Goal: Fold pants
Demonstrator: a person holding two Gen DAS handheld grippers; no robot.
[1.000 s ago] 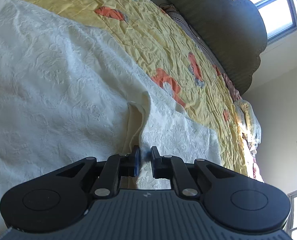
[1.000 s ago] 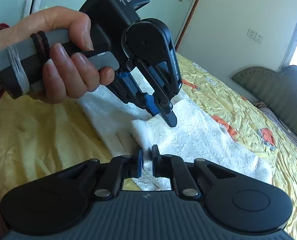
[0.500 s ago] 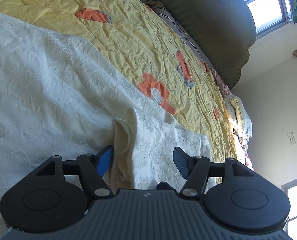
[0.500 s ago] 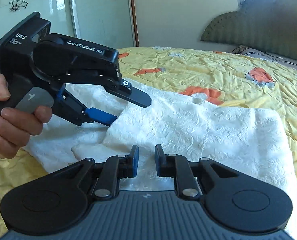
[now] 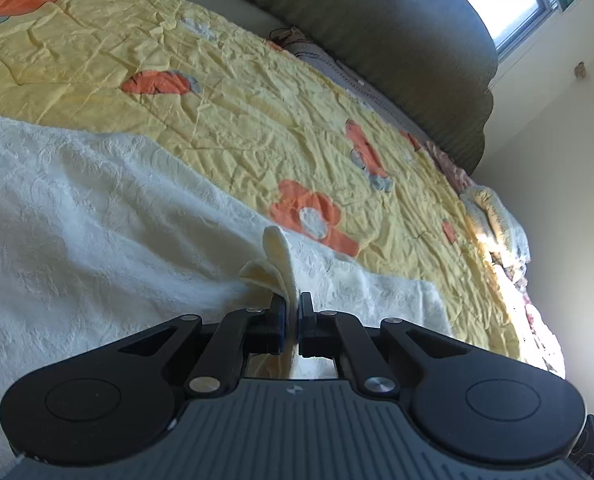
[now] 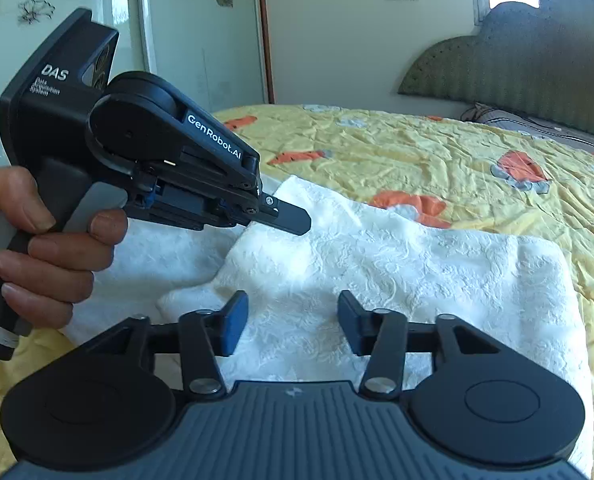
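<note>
Between my left gripper's point(image 5: 293, 312) closed jaws sits a pinched fold of the white pants point(image 5: 97, 216), a cream flap of the fabric standing up just past the fingertips. From the right wrist view that same gripper point(image 6: 293, 218) reaches in over the folded edge, held in the person's left hand point(image 6: 49, 248). My right gripper point(image 6: 293, 320) hovers just above the cloth with its jaws wide and nothing between them. The pants lie across the yellow flowered bedspread point(image 5: 225, 92), already doubled over at the near end, with the padded headboard point(image 6: 529, 68) beyond. I judge this to be the grasp before another fold. Next, the right jaws should close on the near edge so both corners lift together and stay even.
</note>
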